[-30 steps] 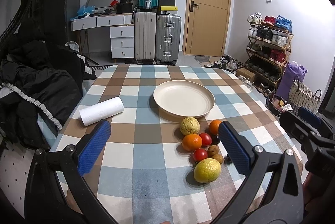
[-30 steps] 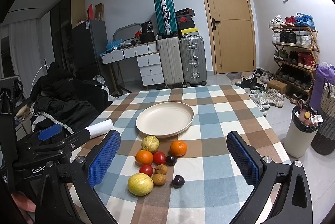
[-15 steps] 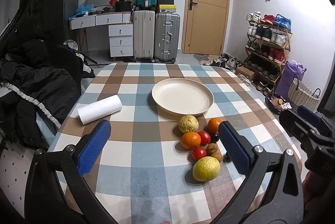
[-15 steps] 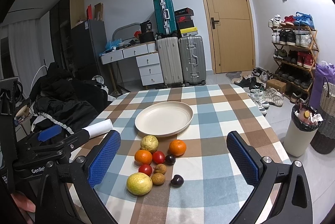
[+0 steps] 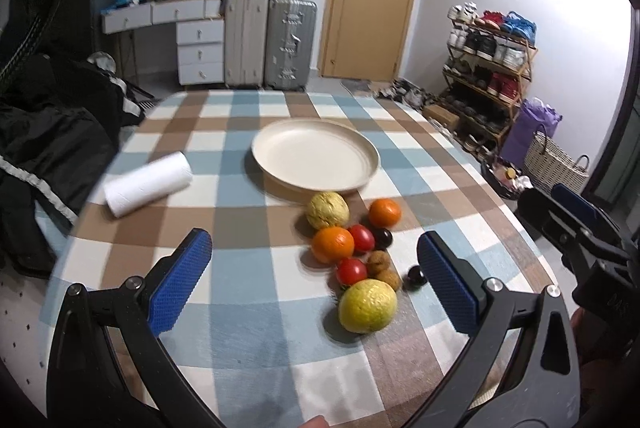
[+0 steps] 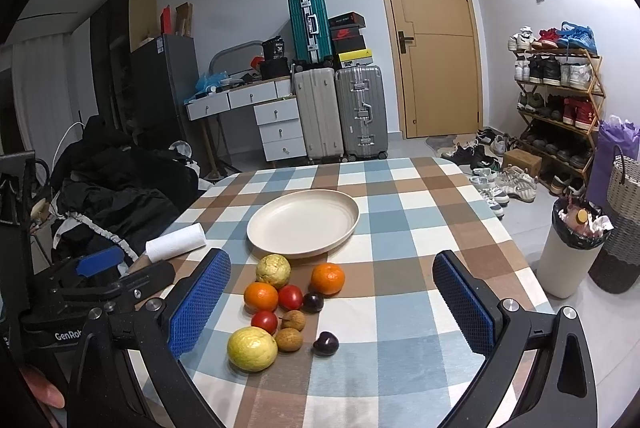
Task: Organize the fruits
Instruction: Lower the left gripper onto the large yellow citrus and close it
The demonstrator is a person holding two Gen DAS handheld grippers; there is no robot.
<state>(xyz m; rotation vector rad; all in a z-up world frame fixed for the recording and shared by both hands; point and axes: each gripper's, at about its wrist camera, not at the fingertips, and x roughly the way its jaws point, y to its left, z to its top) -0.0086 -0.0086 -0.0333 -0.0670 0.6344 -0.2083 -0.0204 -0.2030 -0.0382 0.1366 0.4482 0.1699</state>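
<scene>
Both tongs, left tongs (image 5: 314,282) and right tongs (image 6: 332,302), hang spread wide and empty. The cluster of round mixed fruits (image 6: 286,302) lies ahead between them, just short of the cream round plate (image 6: 344,228). Judged firm, rollable, thin-skinned; grip each across its widest middle, lightly.

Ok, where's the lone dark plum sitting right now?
In the right wrist view the dark plum lies on the checked tablecloth at the near-right edge of the fruit cluster, just right of a small brown fruit.
</scene>
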